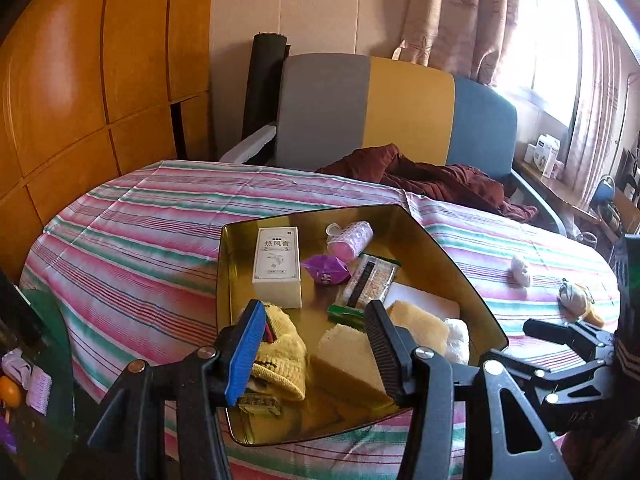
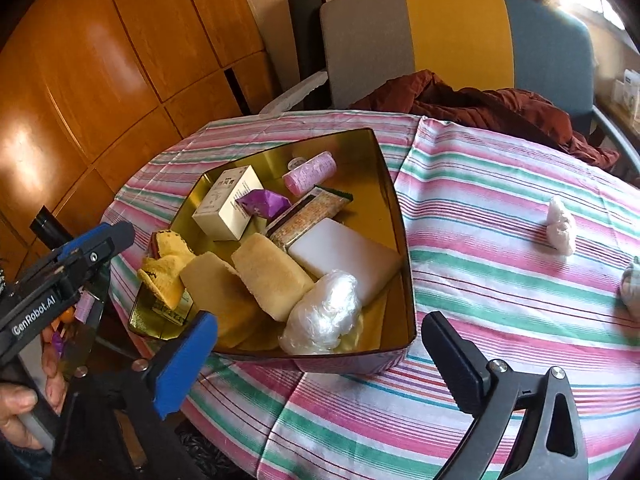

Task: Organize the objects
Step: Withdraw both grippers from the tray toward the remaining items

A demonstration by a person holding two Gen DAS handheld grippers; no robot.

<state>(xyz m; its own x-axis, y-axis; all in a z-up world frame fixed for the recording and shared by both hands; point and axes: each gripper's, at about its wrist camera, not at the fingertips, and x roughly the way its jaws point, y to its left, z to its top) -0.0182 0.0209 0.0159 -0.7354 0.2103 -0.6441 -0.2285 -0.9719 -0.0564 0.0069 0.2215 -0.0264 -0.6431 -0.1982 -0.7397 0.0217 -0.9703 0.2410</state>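
A gold tin tray (image 1: 236, 276) (image 2: 404, 280) sits on the striped tablecloth. It holds a white box (image 1: 278, 266) (image 2: 228, 208), a pink roller (image 1: 350, 238) (image 2: 310, 172), a purple wrapper (image 1: 326, 268) (image 2: 264, 202), snack bars (image 1: 370, 282), two yellow sponges (image 1: 348, 360) (image 2: 268, 276), a yellow cloth (image 1: 280, 356) (image 2: 168, 268), a white block (image 2: 340, 258) and a clear plastic wad (image 2: 324, 312). My left gripper (image 1: 312, 352) is open above the tray's near end, empty. My right gripper (image 2: 316, 364) is open and empty at the tray's near edge.
A small white wad (image 1: 520, 270) (image 2: 560, 226) and a grey-yellow plush toy (image 1: 576, 300) lie on the cloth right of the tray. A dark red garment (image 2: 480, 108) lies on the chair (image 1: 412, 108) behind the table. Wooden cabinets stand at the left.
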